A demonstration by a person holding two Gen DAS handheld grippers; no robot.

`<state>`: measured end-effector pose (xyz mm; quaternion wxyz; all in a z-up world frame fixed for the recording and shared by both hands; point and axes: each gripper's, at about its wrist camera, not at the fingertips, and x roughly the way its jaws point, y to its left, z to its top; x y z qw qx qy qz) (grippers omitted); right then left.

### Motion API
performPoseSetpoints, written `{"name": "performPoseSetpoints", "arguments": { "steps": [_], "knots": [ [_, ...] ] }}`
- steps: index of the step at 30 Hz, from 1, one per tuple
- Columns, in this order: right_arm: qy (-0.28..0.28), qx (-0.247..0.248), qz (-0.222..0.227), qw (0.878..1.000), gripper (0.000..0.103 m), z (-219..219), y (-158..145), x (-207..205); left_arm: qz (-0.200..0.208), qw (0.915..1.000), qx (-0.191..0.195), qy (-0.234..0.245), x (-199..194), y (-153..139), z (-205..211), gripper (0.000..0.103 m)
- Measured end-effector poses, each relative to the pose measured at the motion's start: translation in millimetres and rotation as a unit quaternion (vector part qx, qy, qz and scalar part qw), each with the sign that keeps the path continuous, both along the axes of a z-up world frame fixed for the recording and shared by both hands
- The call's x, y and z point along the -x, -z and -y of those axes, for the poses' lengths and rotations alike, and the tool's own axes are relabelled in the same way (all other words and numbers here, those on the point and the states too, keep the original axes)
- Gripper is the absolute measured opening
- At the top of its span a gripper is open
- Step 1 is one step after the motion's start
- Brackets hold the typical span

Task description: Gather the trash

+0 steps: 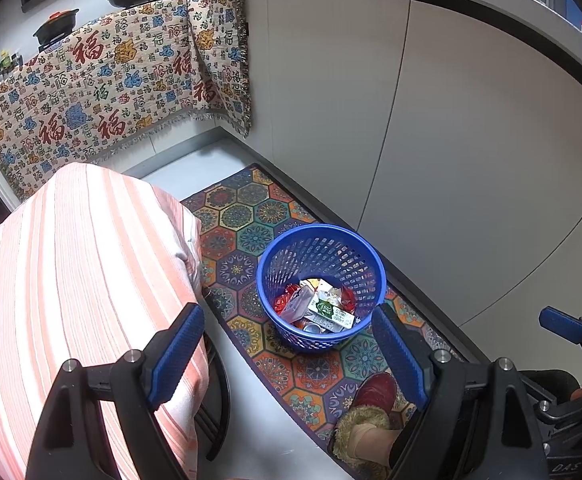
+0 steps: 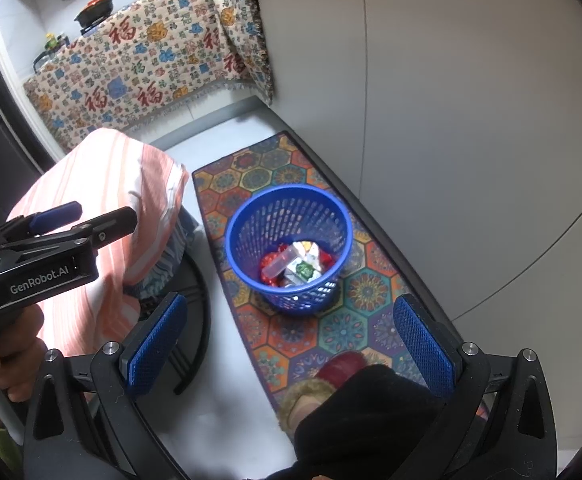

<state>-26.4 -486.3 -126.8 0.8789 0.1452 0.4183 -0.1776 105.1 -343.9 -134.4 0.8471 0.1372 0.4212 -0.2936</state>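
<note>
Stool: striped orange-and-white cloth cover [image 1: 79, 272], at 9 o'clock from the basket, on the bare floor.
Left gripper [image 1: 287, 354]: fingers spread wide apart, nothing between the blue pads [image 1: 177, 354]; it hangs over the floor, tilted downward.
Basket [image 1: 355, 242]: blue perforated plastic, upright on the patterned mat [image 1: 251, 208], at 12 o'clock from the gap between the left fingers and clear of both pads.
Trash [image 1: 323, 308]: red wrappers, a white-and-green packet and a clear tube, all lying in the bottom of the basket; none on the mat around it.
Slipper [image 1: 375, 394]: red with a fuzzy cuff, on the mat at 6 o'clock from the basket, just beside the left gripper's right-hand pad.
Right gripper [image 2: 291, 344]: fingers apart, pads [image 2: 425, 344] bare; the basket sits at 12 o'clock beyond the tips, untouched.
Cabinet doors [image 1: 471, 140]: pale, along the mat's edge at 3 o'clock.
</note>
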Motion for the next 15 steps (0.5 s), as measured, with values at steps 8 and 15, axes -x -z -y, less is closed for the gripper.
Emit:
{"name": "performPoseSetpoints", "arguments": {
  "steps": [8, 15],
  "knots": [
    [0.003, -0.002, -0.002, 1.0, 0.103, 1.7, 2.6, 1.4, -0.002, 0.9999, -0.004, 0.01, -0.4, 0.7, 0.2, 0.087],
    [0.007, -0.001, -0.005, 1.0, 0.103, 2.6, 2.6, 1.2, -0.012, 0.9999, 0.005, 0.001, -1.8, -3.0, -6.1, 0.088]
  ]
}}
